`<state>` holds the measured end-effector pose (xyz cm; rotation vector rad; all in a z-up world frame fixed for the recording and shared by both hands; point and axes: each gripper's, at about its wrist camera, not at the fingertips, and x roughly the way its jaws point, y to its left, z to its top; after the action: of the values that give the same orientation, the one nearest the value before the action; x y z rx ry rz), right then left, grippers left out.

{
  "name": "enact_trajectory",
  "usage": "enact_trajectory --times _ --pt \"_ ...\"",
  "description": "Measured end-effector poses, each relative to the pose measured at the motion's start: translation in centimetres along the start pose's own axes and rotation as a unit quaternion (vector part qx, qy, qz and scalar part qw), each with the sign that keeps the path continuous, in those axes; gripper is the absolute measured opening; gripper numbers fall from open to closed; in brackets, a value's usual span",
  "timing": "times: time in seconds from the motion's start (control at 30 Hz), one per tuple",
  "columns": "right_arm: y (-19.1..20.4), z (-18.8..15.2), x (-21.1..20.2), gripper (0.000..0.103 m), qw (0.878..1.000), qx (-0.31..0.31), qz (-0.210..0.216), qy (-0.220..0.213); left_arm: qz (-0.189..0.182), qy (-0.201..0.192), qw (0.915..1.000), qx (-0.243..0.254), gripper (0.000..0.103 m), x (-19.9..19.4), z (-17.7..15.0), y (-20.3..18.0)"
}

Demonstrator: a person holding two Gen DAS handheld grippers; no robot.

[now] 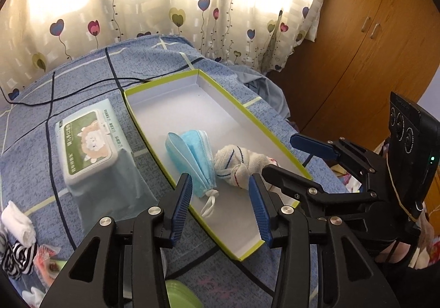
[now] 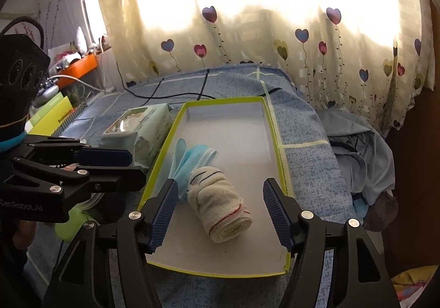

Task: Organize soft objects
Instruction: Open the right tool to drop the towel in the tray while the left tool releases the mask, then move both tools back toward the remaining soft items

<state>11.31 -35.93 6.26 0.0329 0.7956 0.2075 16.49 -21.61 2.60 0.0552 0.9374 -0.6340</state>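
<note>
Both the left gripper (image 1: 218, 205) and right gripper (image 2: 220, 214) stood apart and empty, since the blue folded face masks (image 1: 192, 159) and rolled white striped sock (image 2: 220, 206) already lay touching inside the shallow green-rimmed cardboard box (image 2: 271, 118).

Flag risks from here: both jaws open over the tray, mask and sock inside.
1. The mask and rolled sock touch in the tray; grabbing one could drag the other.
2. The mask's ear loops trail loose near the left gripper and might snag as it withdraws.
3. The right gripper sits close beside the left, so they could bump if either swings.
</note>
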Motion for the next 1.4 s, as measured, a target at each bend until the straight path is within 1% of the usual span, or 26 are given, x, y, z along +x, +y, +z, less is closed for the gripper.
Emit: enact_trajectory --times 0.17,0.43,0.53,0.73,0.8,0.87,1.07,1.4 --pt "1.0 -0.1 -1.3 0.066 1.0 -0.005 0.004 -0.007 -0.001 -0.018 0.9998 -0.007 0.044 -2.1 -0.8 0.0" --pt "3.5 -0.1 -3.6 0.067 0.999 -0.022 0.01 -0.022 0.012 -0.062 0.9978 -0.018 0.044 -6.2 -2.5 0.6" --pt "4.8 0.0 -4.2 0.069 0.999 -0.03 0.016 -0.028 0.02 -0.075 0.9968 -0.019 0.044 -7.5 -3.3 0.9" --pt "7.4 -0.1 -4.5 0.07 0.998 -0.051 0.034 -0.026 0.041 -0.081 0.9956 -0.025 0.044 -9.0 -5.0 1.9" --pt "8.3 -0.1 -4.5 0.07 0.997 -0.058 0.036 -0.024 0.053 -0.085 0.9946 -0.028 0.044 -9.4 -5.6 2.4" --pt "8.9 -0.1 -4.4 0.07 0.997 -0.064 0.04 -0.022 0.052 -0.086 0.9943 -0.035 0.044 -9.8 -6.2 2.9" --pt "10.6 -0.1 -4.1 0.07 0.996 -0.074 0.052 -0.016 0.068 -0.096 0.9918 -0.051 0.044 -10.7 -7.7 4.0" --pt "13.2 -0.1 -3.8 0.07 0.992 -0.097 0.074 -0.011 0.09 -0.098 0.9875 -0.085 0.044 -11.8 -9.7 6.3"
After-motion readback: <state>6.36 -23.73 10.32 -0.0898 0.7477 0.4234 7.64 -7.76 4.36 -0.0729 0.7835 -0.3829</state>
